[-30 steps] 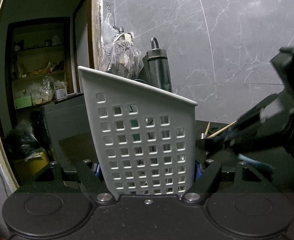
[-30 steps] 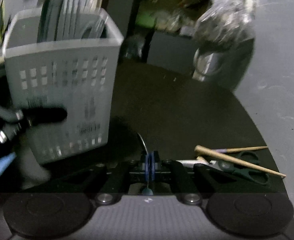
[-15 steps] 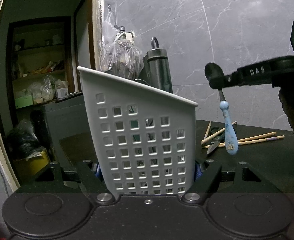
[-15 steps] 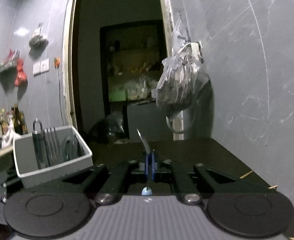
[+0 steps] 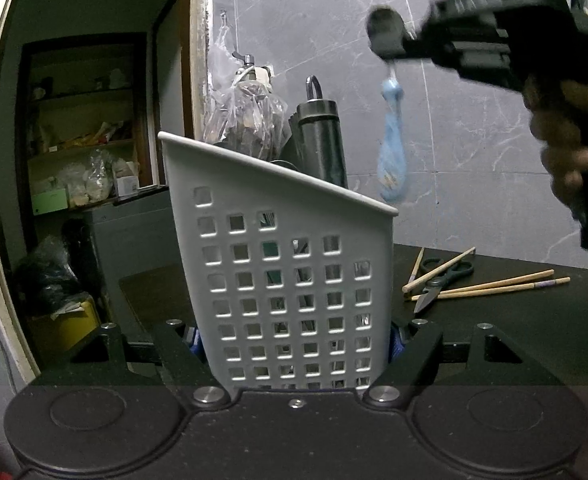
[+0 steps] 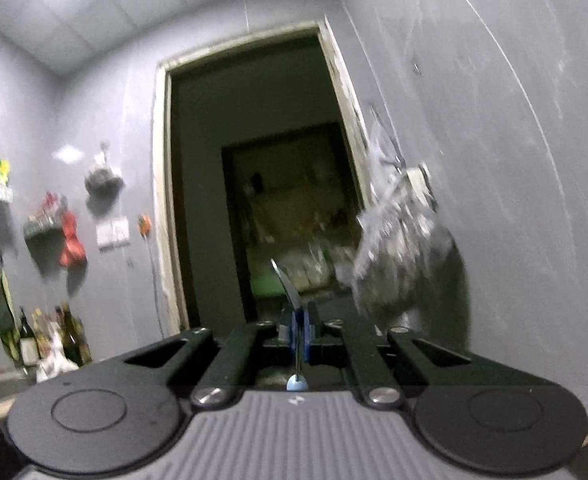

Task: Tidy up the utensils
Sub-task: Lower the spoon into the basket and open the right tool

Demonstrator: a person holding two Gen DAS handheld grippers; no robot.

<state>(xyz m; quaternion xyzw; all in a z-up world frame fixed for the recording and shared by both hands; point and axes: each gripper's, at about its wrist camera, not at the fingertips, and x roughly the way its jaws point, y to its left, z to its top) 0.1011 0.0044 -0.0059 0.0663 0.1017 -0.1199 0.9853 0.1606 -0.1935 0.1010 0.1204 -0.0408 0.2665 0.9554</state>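
while the left claw (image 5: 296,344) clamps the white basket (image 5: 285,264) steady on the table (image 5: 534,320), the right claw (image 5: 390,46), pinched shut on the blue-handled utensil (image 5: 392,160) above the basket's right rim, should lower it handle-first inside.

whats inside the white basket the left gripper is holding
A dark metal cylinder with a loop on top sticks up above the white basket. Through the square holes, thin metal utensils show faintly. What lies at the bottom cannot be seen; the wall and the left gripper cover it.

Dark table (image 5: 534,332) (chopsticks (image 5: 506,283), scissors (image 5: 442,280))
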